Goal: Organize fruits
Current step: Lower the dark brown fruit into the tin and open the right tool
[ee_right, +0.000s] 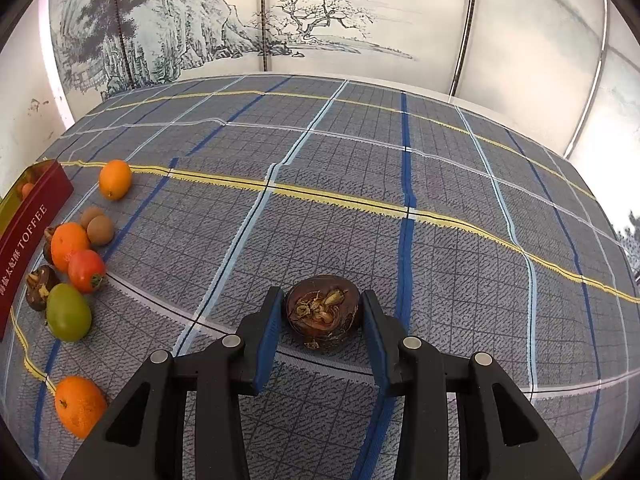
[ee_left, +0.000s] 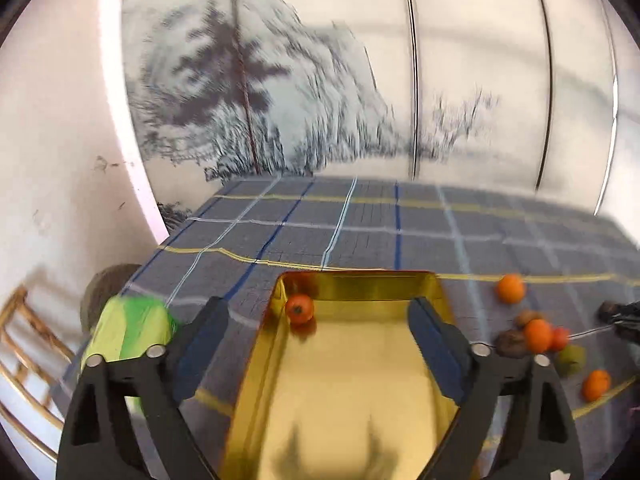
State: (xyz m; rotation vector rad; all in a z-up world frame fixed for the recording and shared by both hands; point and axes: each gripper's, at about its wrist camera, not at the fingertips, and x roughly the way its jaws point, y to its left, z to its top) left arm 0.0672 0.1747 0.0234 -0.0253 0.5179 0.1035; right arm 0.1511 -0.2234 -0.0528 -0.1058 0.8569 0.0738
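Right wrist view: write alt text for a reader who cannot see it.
The right gripper is shut on a dark brown water chestnut over a blue-grey plaid tablecloth. At left, oranges, a green fruit and other small fruits cluster beside a red toffee tin.

This looks like a room in a home, set up as a sitting or dining corner. A desk (ee_right: 360, 184) is covered with a grey plaid cloth crossed by blue, pale blue and yellow stripes. Behind it, at 12 o'clock, stands a folding screen (ee_right: 304, 20) of pale panels painted with an ink landscape of cliffs, pines and a bare tree. At 9 o'clock a plain white wall (ee_left: 60, 140) shows scuffs. Low at 8 o'clock in the left wrist view a golden curved frame (ee_left: 28, 344) appears, perhaps furniture. Loose fruit (ee_right: 76, 256) and a red TOFFEE tin (ee_right: 24, 240) lie on the cloth at 9 o'clock, household things.
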